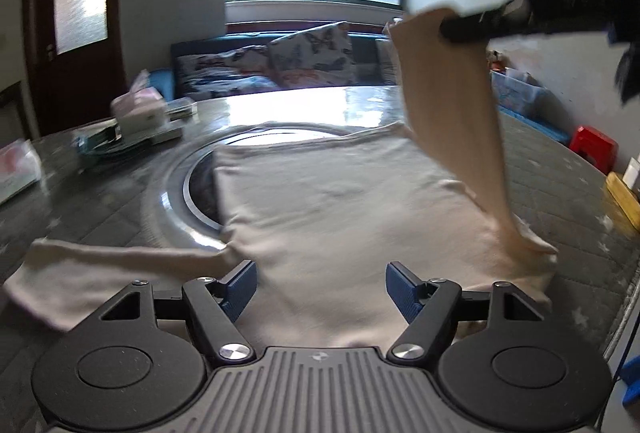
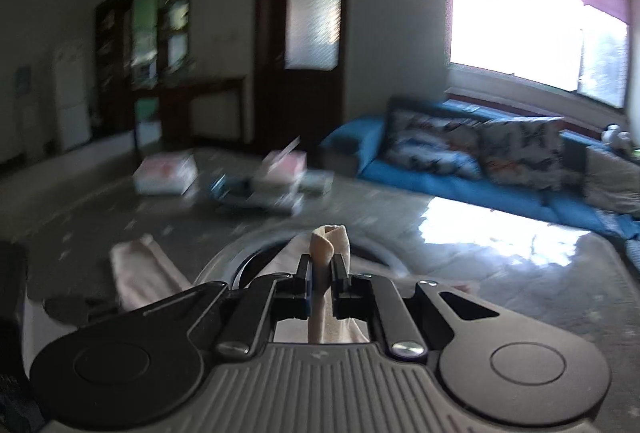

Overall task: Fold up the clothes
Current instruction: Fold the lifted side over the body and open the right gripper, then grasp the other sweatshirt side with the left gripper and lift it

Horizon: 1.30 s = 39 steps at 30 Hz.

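Observation:
A cream long-sleeved shirt (image 1: 340, 201) lies flat on the round table, partly over the glass turntable (image 1: 172, 189). Its left sleeve (image 1: 100, 265) stretches out flat to the left. My left gripper (image 1: 320, 269) hovers open over the shirt's near part, with nothing between its blue pads (image 1: 240, 285). My right gripper (image 1: 452, 31) is at the upper right, shut on the end of the right sleeve (image 1: 452, 105), which hangs lifted and taut above the table. In the right wrist view the right gripper (image 2: 322, 265) pinches the rolled sleeve end (image 2: 326, 237).
A tissue box (image 1: 138, 109) and flat packets (image 1: 100, 141) sit on the table's far left. Behind the table stands a blue sofa with patterned cushions (image 1: 308, 53). A blue bin (image 1: 516, 93) and a red stool (image 1: 592, 145) are on the floor to the right.

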### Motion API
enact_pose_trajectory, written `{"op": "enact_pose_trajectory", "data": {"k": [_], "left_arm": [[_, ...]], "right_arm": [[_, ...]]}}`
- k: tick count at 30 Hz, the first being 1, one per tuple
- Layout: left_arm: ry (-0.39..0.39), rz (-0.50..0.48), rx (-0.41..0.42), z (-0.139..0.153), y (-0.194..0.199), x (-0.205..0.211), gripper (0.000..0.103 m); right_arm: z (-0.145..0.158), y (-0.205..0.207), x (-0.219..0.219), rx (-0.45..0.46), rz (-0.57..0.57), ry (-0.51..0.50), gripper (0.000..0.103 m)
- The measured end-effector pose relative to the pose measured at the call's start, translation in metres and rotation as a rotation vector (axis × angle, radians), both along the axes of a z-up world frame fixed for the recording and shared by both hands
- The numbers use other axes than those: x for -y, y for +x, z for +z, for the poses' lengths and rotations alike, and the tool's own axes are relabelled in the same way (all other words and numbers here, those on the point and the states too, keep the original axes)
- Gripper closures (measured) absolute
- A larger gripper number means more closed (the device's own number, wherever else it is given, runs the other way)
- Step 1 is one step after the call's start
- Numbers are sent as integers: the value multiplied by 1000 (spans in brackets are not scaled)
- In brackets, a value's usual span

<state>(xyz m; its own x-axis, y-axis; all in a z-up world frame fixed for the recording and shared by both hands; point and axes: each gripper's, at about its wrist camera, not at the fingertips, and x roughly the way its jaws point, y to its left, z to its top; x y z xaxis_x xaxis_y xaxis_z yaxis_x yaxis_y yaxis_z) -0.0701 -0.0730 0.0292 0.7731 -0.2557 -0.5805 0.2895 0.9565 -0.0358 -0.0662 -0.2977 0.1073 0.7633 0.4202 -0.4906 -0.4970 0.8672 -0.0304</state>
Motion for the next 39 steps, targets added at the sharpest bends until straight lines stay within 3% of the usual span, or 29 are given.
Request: {"op": "enact_pose_trajectory", "data": {"k": [5,8,13,17,23,28,32,34,39], "left_arm": [[-6,42,-13,-2,-6,-14,29],[-9,60,-15,-2,-7,-19,29],[-8,55,-7,0,-9,-19,30],[2,27,0,-2,-7,-9,33],[6,31,-39,-11,7,0,60],[16,33,-43,-12,10,1,90],[1,42,-39,-8,9,-3,96],[9,49,-39,-8,9,-3,97],[20,64,-38,-7,8,-5,98]], "right_arm": [[-29,-2,-28,-99,94,-39,90],[-32,-9,-29,-110,128,-46,86],[-33,-10,-8,-116,94,-102,84],[-53,-12,21,-185,45,-192,83],[-81,-20,54,-265,-21,-202,83],[-90,-23,69,-293,-40,-196,81],[-85,-12,68,-248,-33,-197,79],[-82,-6,67,-223,-28,-197,68],[-84,15,62,-168,-10,-228,68]]}}
